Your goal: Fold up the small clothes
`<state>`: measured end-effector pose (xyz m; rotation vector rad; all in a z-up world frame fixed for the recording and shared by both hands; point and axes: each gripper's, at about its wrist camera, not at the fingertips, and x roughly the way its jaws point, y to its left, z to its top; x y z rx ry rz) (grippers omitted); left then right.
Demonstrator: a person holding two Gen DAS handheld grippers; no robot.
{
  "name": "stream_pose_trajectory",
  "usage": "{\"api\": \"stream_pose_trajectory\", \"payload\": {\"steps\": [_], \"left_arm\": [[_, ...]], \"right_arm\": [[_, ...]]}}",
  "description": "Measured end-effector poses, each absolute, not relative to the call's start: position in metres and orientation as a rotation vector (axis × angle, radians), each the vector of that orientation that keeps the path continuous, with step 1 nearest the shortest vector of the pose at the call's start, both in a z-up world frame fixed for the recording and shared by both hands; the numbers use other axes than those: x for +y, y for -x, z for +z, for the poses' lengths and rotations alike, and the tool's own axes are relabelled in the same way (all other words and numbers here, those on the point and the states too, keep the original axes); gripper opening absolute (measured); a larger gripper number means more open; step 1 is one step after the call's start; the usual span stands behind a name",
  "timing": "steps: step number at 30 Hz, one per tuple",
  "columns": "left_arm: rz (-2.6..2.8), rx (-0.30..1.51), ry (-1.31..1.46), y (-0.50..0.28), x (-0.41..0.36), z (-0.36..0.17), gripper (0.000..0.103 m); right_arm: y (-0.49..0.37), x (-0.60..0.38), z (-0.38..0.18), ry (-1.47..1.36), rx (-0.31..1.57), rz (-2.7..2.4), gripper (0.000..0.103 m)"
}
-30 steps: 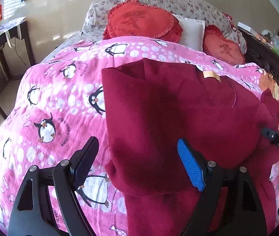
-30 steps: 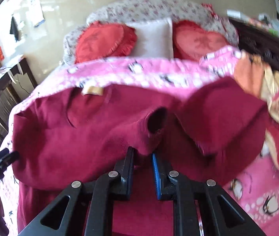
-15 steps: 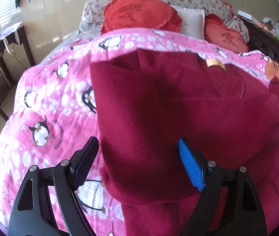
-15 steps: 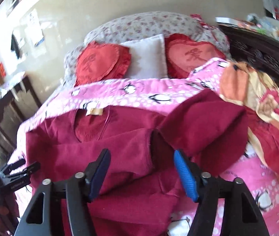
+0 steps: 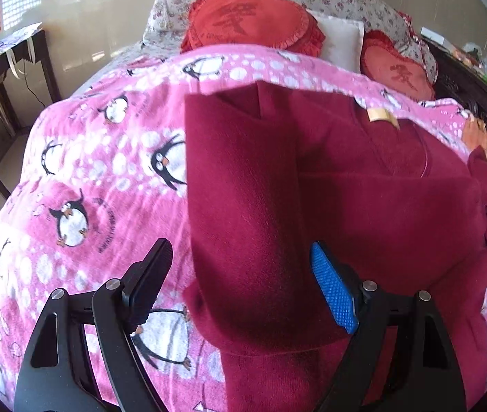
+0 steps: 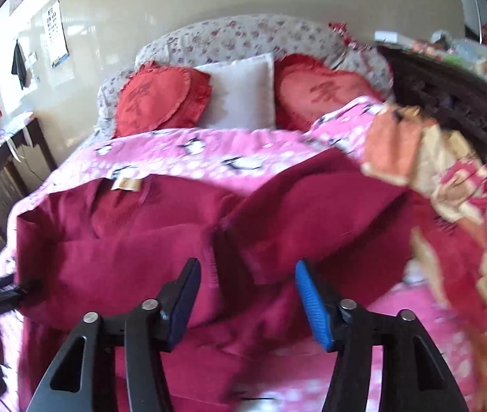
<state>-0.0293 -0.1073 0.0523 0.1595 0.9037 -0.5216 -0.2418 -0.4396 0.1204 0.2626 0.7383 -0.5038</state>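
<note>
Left wrist view shows me the bed's pink blanket with the dark red sweater spread over its middle and right, collar label toward the pillows. A second ago my right claw was pinched on the cuff of the right sleeve; now its jaws stand wide with nothing between them, so I judge that sleeve has been let go and lies folded in across the chest. My left claw is wide too, as it was before, holding nothing, with the left sleeve already folded along the body below it. Both sleeves look in, so I reckon the next fold is bottom hem up toward the collar. That hem is cut off behind the claws in both views, and the right wrist view is smeared by motion, so I cannot tell whether the dropped cuff lies flat.
</note>
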Motion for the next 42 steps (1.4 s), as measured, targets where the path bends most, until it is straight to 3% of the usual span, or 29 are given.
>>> {"api": "stream_pose_trajectory", "payload": {"steps": [3, 7, 11, 12, 14, 15, 17, 27, 32, 42], "left_arm": [[-0.520, 0.899, -0.130, 0.030, -0.103, 0.058, 0.083], [-0.528, 0.909, -0.131, 0.033, -0.104, 0.058, 0.083], [-0.539, 0.903, -0.169, 0.041, -0.111, 0.060, 0.083], [-0.541, 0.903, -0.172, 0.042, -0.112, 0.060, 0.083], [-0.543, 0.905, -0.177, 0.044, -0.113, 0.060, 0.083], [-0.543, 0.905, -0.180, 0.045, -0.113, 0.060, 0.083], [-0.543, 0.899, -0.184, 0.046, -0.113, 0.061, 0.083], [-0.545, 0.891, -0.120, 0.050, -0.101, 0.071, 0.083], [-0.548, 0.841, -0.129, 0.056, -0.094, 0.088, 0.083], [-0.506, 0.778, -0.049, 0.055, -0.050, 0.120, 0.083]], "right_arm": [[0.253, -0.462, 0.116, -0.305, 0.766, -0.536, 0.067], [0.270, -0.503, 0.103, -0.678, 0.663, -0.466, 0.067], [0.255, -0.528, 0.090, -0.774, 0.641, -0.504, 0.066], [0.250, -0.535, 0.085, -0.793, 0.644, -0.511, 0.062], [0.237, -0.551, 0.075, -0.835, 0.650, -0.485, 0.034], [0.237, -0.551, 0.075, -0.835, 0.650, -0.485, 0.028], [0.235, -0.558, 0.079, -0.833, 0.627, -0.482, 0.006], [0.281, -0.538, 0.234, -0.587, 0.401, -0.295, 0.005], [0.281, -0.495, 0.277, -0.463, 0.405, -0.114, 0.005], [0.222, -0.368, 0.301, -0.278, 0.517, 0.336, 0.005]]}}
